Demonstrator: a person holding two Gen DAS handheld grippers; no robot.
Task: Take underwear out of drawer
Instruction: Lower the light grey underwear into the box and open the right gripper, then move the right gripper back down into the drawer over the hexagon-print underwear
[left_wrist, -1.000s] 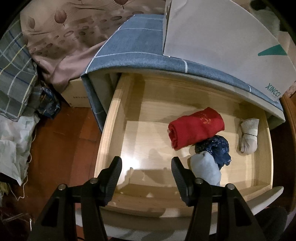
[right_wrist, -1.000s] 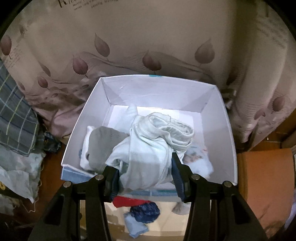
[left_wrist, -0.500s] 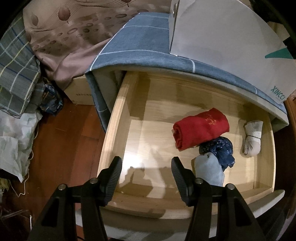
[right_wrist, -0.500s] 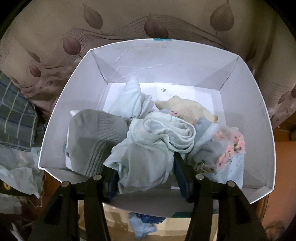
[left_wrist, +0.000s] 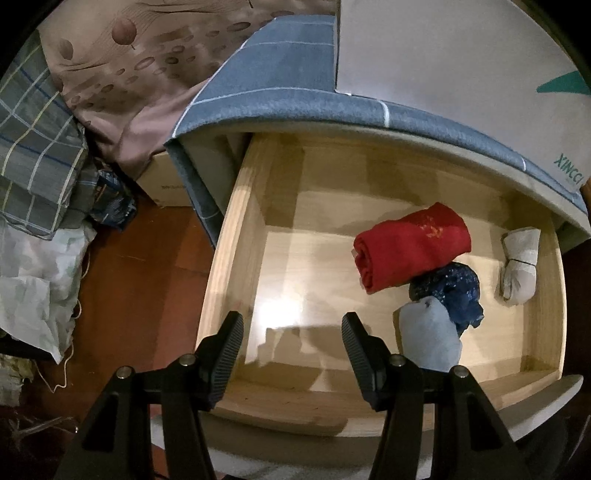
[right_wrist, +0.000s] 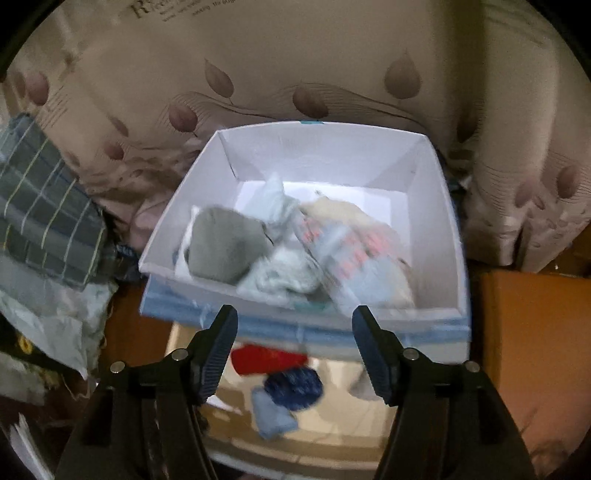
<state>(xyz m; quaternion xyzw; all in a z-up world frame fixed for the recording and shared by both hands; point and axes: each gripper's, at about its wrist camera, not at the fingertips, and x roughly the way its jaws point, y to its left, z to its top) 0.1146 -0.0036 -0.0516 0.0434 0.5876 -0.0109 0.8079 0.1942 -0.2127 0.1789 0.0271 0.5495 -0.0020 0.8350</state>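
Reddish-brown wood floor (left_wrist: 133, 280), leaf-print beige curtain (right_wrist: 295, 74) behind, plaid fabric (left_wrist: 33, 158) piled at left. Pulled-out wooden drawer (left_wrist: 236, 236) sits under a unit covered in blue-grey cloth (left_wrist: 280, 81).

4 pieces in the drawer, all in its right half:
- red rolled underwear (left_wrist: 412, 245), toward the back
- dark blue patterned bundle (left_wrist: 448, 291), touching the red roll's front edge
- light blue bundle (left_wrist: 430, 338), just in front of the dark blue one, near the drawer front
- off-white rolled piece (left_wrist: 519, 266), apart from the others by the right wall

Left half of the drawer floor is bare wood with glare.

White cardboard box (right_wrist: 439, 206) stands on top of the unit. Inside it: grey piece (right_wrist: 225, 247) at left, pale mint piece (right_wrist: 280, 273) in the middle, floral print piece (right_wrist: 347, 251) at right. Right wrist view is motion-blurred, so details are soft.

Left gripper (left_wrist: 291, 336): jaws spread, holding nothing, above the drawer's front-left area.
Right gripper (right_wrist: 293, 339): jaws spread, holding nothing, just in front of the box's near wall.
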